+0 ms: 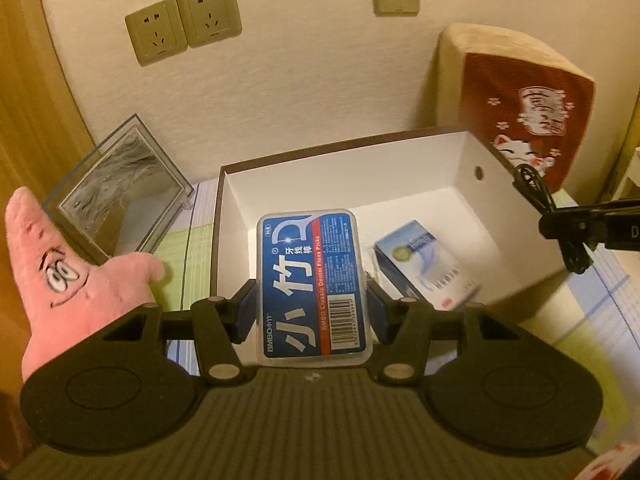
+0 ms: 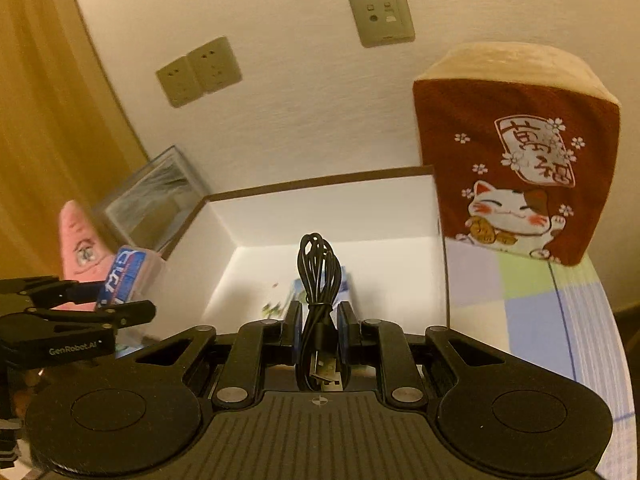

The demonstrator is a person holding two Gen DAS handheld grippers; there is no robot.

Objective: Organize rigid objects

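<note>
Looking down both grippers, I see a patchwork-cloth table (image 2: 532,280) against a pale wall (image 1: 300,80) with sockets (image 1: 184,24). A red cushion (image 2: 516,148) printed with a beckoning cat stands at the right, touching the box's right wall. My open white box (image 1: 420,176) sits in the middle, and a small blue-and-white carton (image 1: 424,264) lies on its floor. A clear case (image 1: 116,184) leans at the left, beside a pink star plush (image 1: 68,272).

My left gripper (image 1: 312,300) has its jaws part-way apart, pads pressed on both long sides of the blue floss box (image 1: 314,284), which I hold above the box's near edge. My right gripper (image 2: 320,328) has its jaws drawn nearly together, pinching the coiled black cable (image 2: 318,280); its loop stands up past the fingertips, and its USB plug lies back near the camera. I hold the cable over the box's near side, with the carton seen behind it.
</note>
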